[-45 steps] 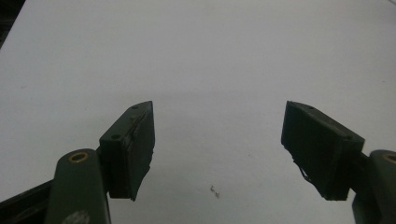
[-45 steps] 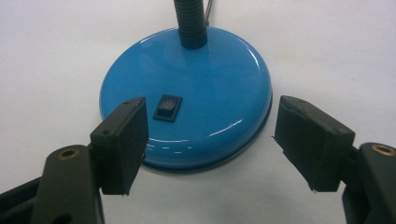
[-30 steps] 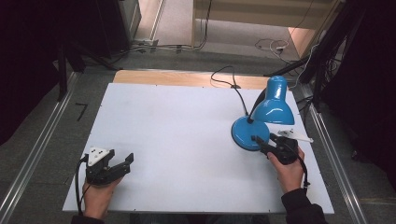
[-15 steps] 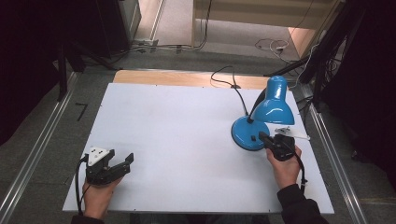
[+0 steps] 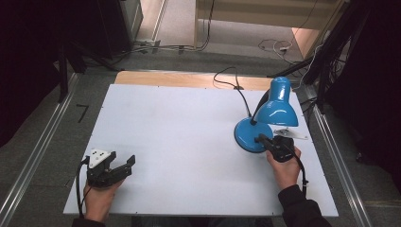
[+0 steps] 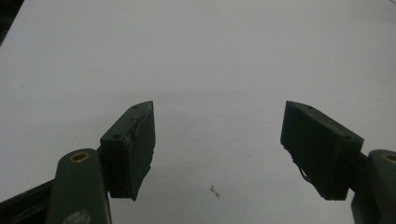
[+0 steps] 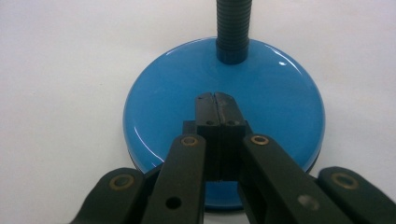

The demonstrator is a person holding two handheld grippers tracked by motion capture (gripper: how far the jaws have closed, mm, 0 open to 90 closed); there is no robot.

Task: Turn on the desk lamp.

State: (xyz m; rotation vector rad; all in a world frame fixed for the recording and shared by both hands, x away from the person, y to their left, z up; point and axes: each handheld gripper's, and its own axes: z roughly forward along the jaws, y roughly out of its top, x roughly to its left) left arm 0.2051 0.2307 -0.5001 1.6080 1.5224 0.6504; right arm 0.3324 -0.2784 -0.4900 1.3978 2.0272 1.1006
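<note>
One table (image 5: 189, 137) is carrying everything here, and a blue lamp (image 5: 265, 118) is standing near its right edge, roughly midway along it, with its cord trailing off toward the far edge. The lamp's shade (image 5: 279, 106) is hanging over the round base (image 7: 224, 121), which is sitting flat on the table, a ribbed neck (image 7: 233, 28) rising from its far side. The right gripper (image 7: 215, 100) is hovering over the near part of that base with its jaws having just been closing; they are now meeting pad to pad with nothing between them, the tips pointing down at the glossy top. Judging by this, the person is getting ready to press on the base, perhaps a switch there, though none is visible. The next move is probably calling for a short, straight push without sliding the lamp. The left gripper (image 5: 111, 170) is resting near the table's near left corner, jaws spread wide and holding nothing.
</note>
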